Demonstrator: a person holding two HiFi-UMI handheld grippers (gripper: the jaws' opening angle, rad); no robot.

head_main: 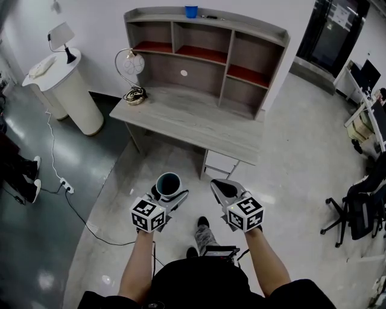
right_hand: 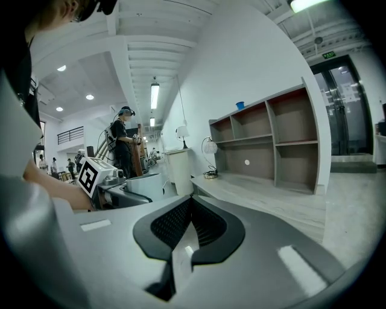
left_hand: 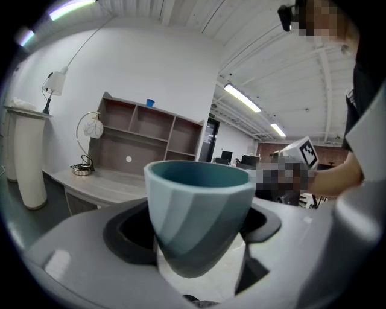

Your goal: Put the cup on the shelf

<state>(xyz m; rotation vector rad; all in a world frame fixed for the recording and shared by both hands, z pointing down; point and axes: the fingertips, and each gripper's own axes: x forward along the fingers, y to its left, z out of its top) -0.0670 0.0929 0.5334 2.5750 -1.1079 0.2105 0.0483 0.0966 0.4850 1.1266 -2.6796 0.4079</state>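
A teal cup (head_main: 168,184) (left_hand: 199,214) stands upright between the jaws of my left gripper (head_main: 167,194) (left_hand: 199,241), which is shut on it, over the floor in front of the desk. My right gripper (head_main: 222,188) (right_hand: 188,232) hangs beside it to the right with its jaws closed together and nothing in them. The wooden shelf unit (head_main: 208,57) (left_hand: 145,136) (right_hand: 271,142) stands on the grey desk (head_main: 193,124) ahead, its compartments with red boards open toward me.
A small blue cup (head_main: 191,11) sits on the shelf's top. A desk lamp (head_main: 131,69) stands on the desk's left end. A white round pedestal (head_main: 66,90) with a lamp is at the left. A cable (head_main: 78,208) runs over the floor. Office chairs (head_main: 362,205) stand at the right.
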